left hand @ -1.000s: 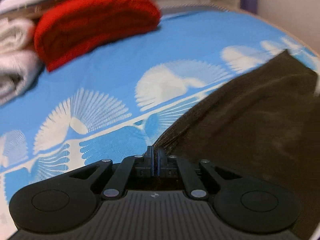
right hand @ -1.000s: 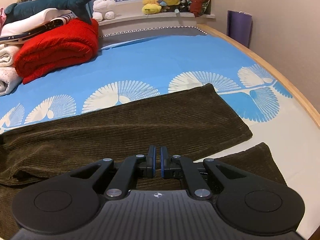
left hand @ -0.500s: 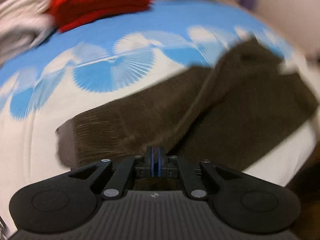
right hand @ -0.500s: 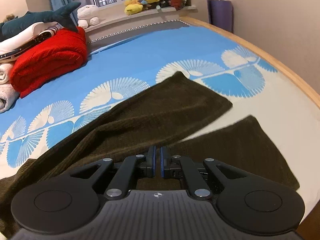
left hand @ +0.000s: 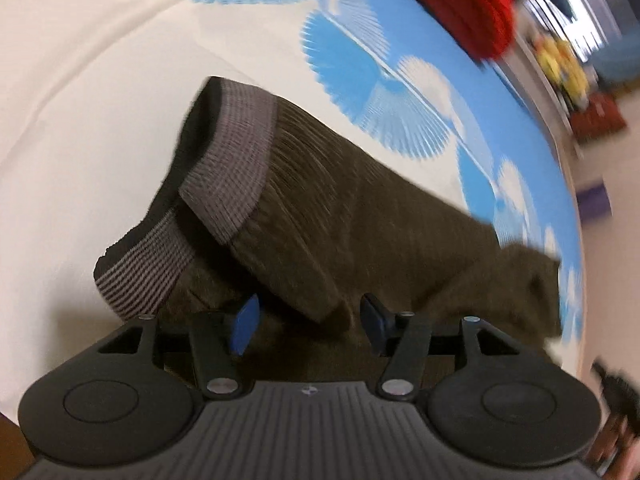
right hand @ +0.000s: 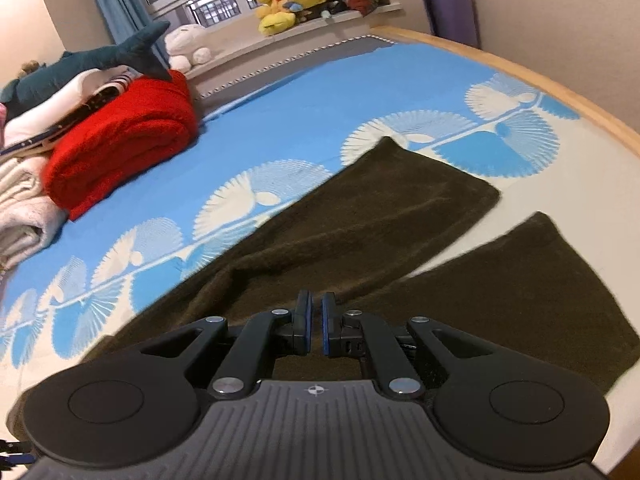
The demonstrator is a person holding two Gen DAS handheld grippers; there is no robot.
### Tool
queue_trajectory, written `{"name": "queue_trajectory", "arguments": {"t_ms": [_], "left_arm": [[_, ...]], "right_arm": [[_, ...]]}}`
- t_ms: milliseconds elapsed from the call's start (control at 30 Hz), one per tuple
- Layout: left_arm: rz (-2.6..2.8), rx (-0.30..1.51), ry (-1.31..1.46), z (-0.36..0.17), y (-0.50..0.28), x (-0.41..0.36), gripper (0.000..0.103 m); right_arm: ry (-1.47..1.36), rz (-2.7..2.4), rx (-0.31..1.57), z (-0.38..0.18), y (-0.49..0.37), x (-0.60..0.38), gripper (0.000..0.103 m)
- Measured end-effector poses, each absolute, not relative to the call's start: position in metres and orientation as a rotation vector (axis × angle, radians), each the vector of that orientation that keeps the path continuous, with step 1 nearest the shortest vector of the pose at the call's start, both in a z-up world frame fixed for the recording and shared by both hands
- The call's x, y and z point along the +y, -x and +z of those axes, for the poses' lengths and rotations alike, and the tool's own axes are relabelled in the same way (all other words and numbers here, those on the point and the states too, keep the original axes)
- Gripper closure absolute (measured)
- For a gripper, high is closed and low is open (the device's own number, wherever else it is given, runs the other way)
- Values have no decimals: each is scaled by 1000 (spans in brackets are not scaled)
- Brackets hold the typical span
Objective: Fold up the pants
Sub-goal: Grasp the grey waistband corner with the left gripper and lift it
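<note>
Dark olive corduroy pants (left hand: 360,220) lie on the bed. Their grey ribbed waistband (left hand: 236,160) is folded over at the left in the left wrist view. My left gripper (left hand: 308,316) is open, its jaws standing either side of a fold of the pants near the waist. In the right wrist view the two pant legs (right hand: 360,220) spread apart toward the far right. My right gripper (right hand: 315,322) is shut and hovers low over the crotch area; I cannot tell whether cloth is pinched.
The bed has a blue and white fan-pattern sheet (right hand: 320,92). A folded red blanket (right hand: 124,140) and white towels (right hand: 24,208) sit at the back left. A wooden bed edge (right hand: 540,76) runs along the right. Plush toys (right hand: 284,8) line the windowsill.
My left gripper has swung over to the waistband and opened. My right gripper has moved left, and the pant legs now angle apart.
</note>
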State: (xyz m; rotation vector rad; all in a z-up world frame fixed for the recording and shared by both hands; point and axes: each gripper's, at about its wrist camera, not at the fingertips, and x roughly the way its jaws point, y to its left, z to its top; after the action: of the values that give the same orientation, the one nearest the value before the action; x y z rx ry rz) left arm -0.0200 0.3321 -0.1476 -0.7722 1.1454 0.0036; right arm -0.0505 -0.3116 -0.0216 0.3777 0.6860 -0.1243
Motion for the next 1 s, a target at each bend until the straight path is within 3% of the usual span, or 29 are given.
{"name": "queue_trajectory", "arguments": {"t_ms": [100, 133, 167, 267, 433, 667, 1000], "left_arm": [[51, 1127, 801, -145, 8, 335, 44], [72, 1125, 766, -143, 4, 332, 54], [97, 1139, 733, -143, 1, 330, 76], [160, 1187, 682, -146, -3, 326, 90], [179, 1140, 444, -121, -14, 296, 92], [180, 1162, 264, -119, -10, 277, 91], [164, 1185, 286, -126, -18, 280, 91]], "right_arm": [[-444, -101, 683, -25, 32, -310, 97], [-470, -92, 681, -27, 23, -311, 97], [-484, -85, 681, -29, 13, -312, 97], [-496, -73, 681, -39, -24, -313, 97], [-534, -104, 714, -68, -98, -315, 96], [-530, -195, 751, -110, -187, -307, 64], [-452, -328, 780, -139, -247, -293, 63]]}}
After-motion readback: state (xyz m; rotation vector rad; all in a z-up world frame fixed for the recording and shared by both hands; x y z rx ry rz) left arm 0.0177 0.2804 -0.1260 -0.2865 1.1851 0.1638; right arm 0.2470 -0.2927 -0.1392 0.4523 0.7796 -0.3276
